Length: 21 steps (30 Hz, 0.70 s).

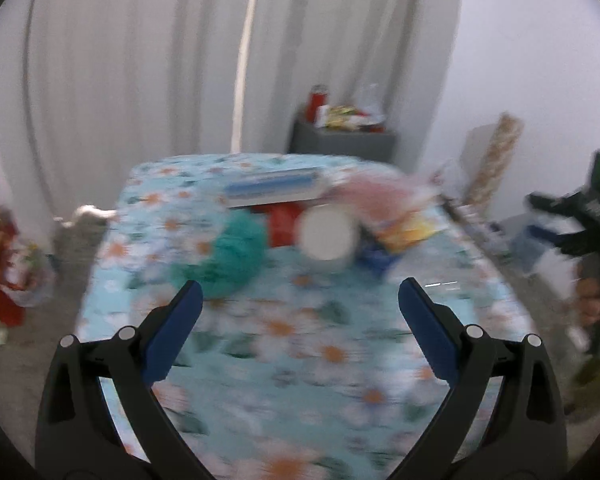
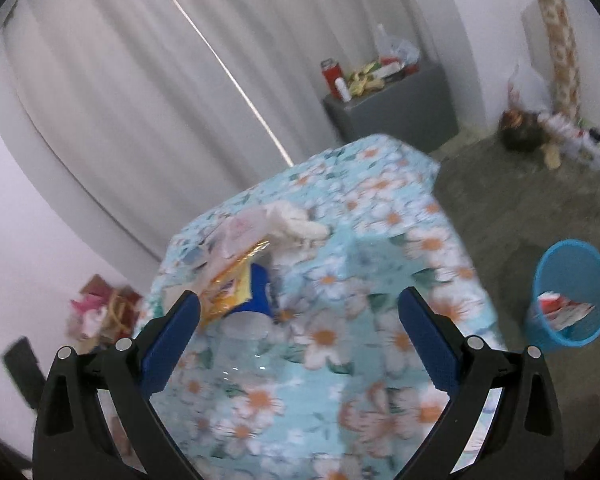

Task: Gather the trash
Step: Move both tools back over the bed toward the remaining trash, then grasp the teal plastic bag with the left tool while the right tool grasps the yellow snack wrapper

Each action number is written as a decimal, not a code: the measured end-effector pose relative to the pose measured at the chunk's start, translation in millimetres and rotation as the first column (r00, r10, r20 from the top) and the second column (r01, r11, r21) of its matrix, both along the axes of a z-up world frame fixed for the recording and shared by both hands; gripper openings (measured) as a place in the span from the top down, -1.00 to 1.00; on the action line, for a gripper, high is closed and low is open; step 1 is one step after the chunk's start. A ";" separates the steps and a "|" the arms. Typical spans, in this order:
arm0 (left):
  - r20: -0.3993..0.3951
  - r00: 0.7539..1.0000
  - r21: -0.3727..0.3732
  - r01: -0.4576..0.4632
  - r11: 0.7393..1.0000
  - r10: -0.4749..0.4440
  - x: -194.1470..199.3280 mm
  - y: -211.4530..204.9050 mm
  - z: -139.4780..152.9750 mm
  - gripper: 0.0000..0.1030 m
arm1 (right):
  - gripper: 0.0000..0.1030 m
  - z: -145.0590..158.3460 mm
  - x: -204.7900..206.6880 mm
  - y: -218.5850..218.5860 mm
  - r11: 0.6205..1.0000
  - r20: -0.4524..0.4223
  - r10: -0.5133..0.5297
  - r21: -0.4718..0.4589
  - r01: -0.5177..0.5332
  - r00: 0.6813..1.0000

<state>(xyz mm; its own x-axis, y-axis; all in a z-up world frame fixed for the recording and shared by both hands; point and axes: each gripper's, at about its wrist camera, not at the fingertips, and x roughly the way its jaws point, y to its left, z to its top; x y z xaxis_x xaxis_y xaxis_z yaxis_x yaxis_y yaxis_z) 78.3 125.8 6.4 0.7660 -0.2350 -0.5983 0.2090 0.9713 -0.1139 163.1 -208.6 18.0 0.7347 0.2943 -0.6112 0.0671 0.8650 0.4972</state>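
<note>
**Desk, bin and loose trash: contents as seen, both views blurred**

Curtain: pale, pleated, filling the back wall; a bright vertical strip runs down it.

Desk: covered by a light-blue cloth with white and orange flowers; near edge cut off by the frame in both views; print smeared by motion blur.

Grey cabinet: beyond the desk's far end; carries a red container and a litter of packets too small to identify.

Blue waste bin: on the carpet, to the right of the desk and well apart from it; red-and-white paper lies inside.

Trash pile: clustered at the desk's far half; a long blue-and-white box; a teal crumpled mass; a white round cup or lid, type unclear; a yellow wrapper; pinkish packaging, outlines blurred; several items overlap and partly hide one another.

Left tool: spread wide, holding nothing, above the desk short of the pile.

Right tool: spread wide, empty, over the desk; a clear plastic item between the fingers' line of sight is hard to make out.
</note>
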 end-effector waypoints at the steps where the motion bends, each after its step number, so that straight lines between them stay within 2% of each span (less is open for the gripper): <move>1: -0.006 1.000 0.013 -0.014 1.000 0.014 3.8 2.2 -2.8 -0.83 | -0.87 -1.9 4.4 1.3 1.000 -0.006 0.009 0.018 -0.009 1.000; 10: -0.012 0.999 -0.004 -0.033 0.999 0.033 37.3 19.1 -14.1 -0.83 | -0.85 -14.3 36.4 6.9 0.984 -0.040 0.063 0.170 -0.055 0.997; 17: -0.019 0.999 0.027 -0.030 0.999 0.030 68.4 21.2 -23.7 -0.83 | -0.69 -26.3 66.1 9.3 0.951 -0.056 0.097 0.301 -0.076 0.994; 21: -0.043 0.999 0.081 -0.017 0.997 0.020 88.9 18.3 -33.5 -0.77 | -0.54 -39.6 87.6 9.3 0.929 -0.084 0.105 0.363 -0.068 0.991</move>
<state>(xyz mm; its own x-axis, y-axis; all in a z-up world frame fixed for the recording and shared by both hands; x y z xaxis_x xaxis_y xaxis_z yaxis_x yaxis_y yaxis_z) 167.2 144.1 -27.1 0.7424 -0.1704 -0.6480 0.1874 0.9813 -0.0433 250.6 -199.2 -21.6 0.6372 0.5669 -0.5221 0.0655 0.6351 0.7696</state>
